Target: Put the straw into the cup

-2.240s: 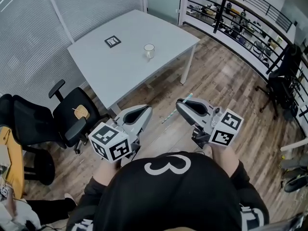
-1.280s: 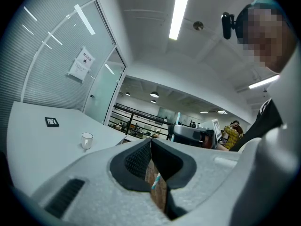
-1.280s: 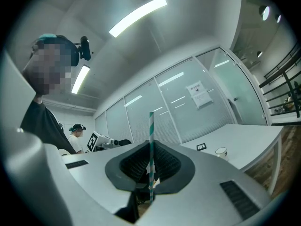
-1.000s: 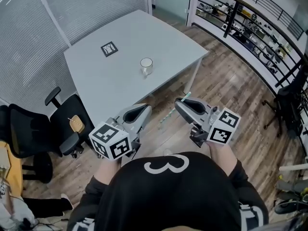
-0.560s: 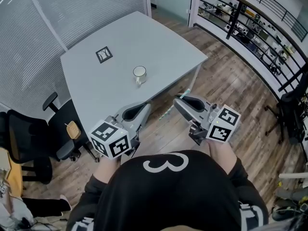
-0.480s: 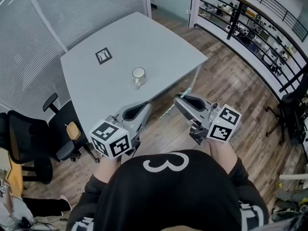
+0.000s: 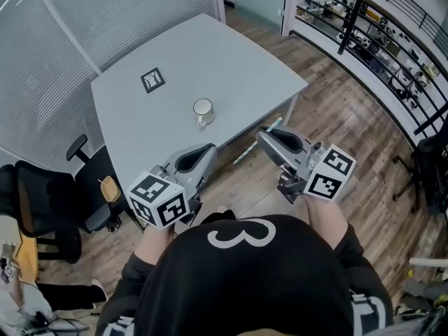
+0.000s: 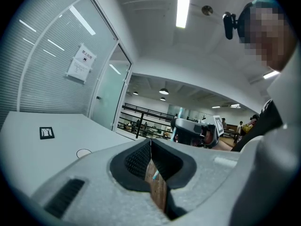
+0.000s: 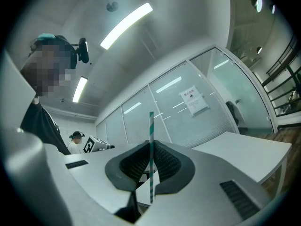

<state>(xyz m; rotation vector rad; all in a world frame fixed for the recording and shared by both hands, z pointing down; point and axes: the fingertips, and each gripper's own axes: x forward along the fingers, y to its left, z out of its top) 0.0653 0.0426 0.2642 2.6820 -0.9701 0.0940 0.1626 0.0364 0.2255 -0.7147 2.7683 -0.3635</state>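
A white cup (image 7: 203, 109) stands upright near the middle of the grey table (image 7: 238, 61); its rim (image 8: 84, 152) also shows low in the left gripper view. My right gripper (image 7: 263, 136) is shut on a teal-and-white striped straw (image 7: 243, 155), which runs crosswise through the jaws over the wooden floor, short of the table's edge. In the right gripper view the straw (image 9: 151, 154) stands upright between the pads of my right gripper (image 9: 151, 147). My left gripper (image 7: 208, 149) hangs beside it at the table's near edge, and in its own view that left gripper (image 8: 150, 143) is shut on nothing.
A black-and-white marker tag (image 7: 152, 80) lies on the table behind the cup. A black office chair (image 7: 49, 187) stands at the left by the table's corner. Shelving behind a black railing (image 7: 364, 26) runs along the upper right. Wooden floor (image 7: 336, 110) lies to the right.
Both grippers have moved forward together, closer to the table's near edge, and the cup now lies nearer to them. The straw stays in the right gripper's jaws.
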